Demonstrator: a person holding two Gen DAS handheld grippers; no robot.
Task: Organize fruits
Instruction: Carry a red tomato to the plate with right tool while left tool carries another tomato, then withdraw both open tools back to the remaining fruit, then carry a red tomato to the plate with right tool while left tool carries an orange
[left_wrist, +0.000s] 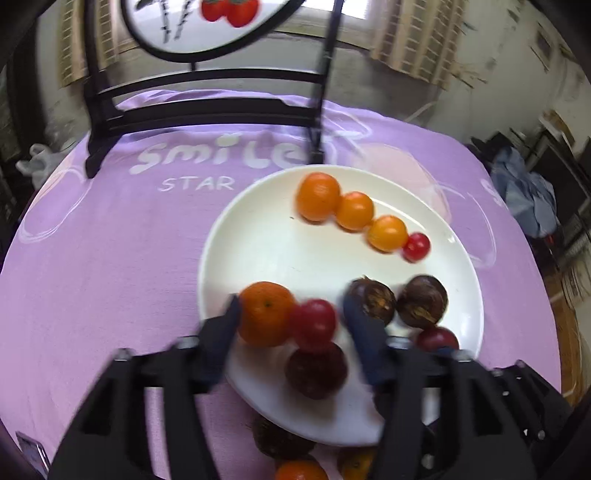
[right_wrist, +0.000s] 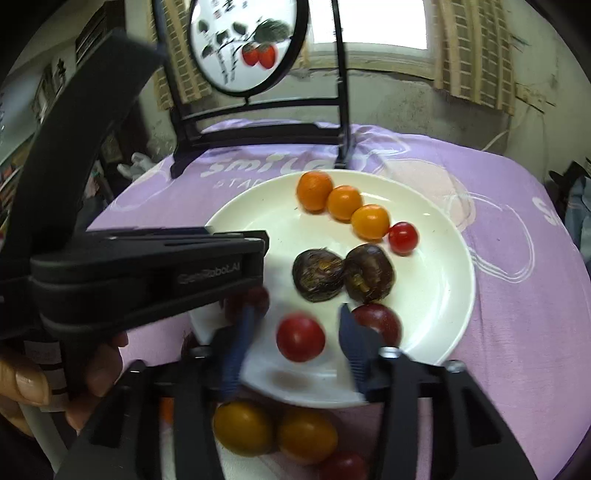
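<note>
A white plate (left_wrist: 258, 236) (right_wrist: 436, 266) holds a row of three orange fruits (left_wrist: 354, 210) (right_wrist: 343, 202) ending in a small red tomato (left_wrist: 416, 246) (right_wrist: 403, 237), and two dark brown chestnut-like fruits (left_wrist: 399, 302) (right_wrist: 343, 274). My left gripper (left_wrist: 291, 314) is open over the plate's near side, with an orange fruit (left_wrist: 266, 314) and a red tomato (left_wrist: 314, 323) between its fingers. My right gripper (right_wrist: 295, 325) is open around a red tomato (right_wrist: 300, 336), not touching it. The left gripper's body (right_wrist: 147, 273) crosses the right wrist view.
Loose fruits lie on the purple cloth (left_wrist: 110, 258) in front of the plate: yellow-orange ones (right_wrist: 275, 430), a red one (right_wrist: 343, 467), a dark one (left_wrist: 280, 435). A dark red fruit (right_wrist: 380, 321) sits by my right finger. A black stand with a round painted panel (right_wrist: 243, 44) rises behind.
</note>
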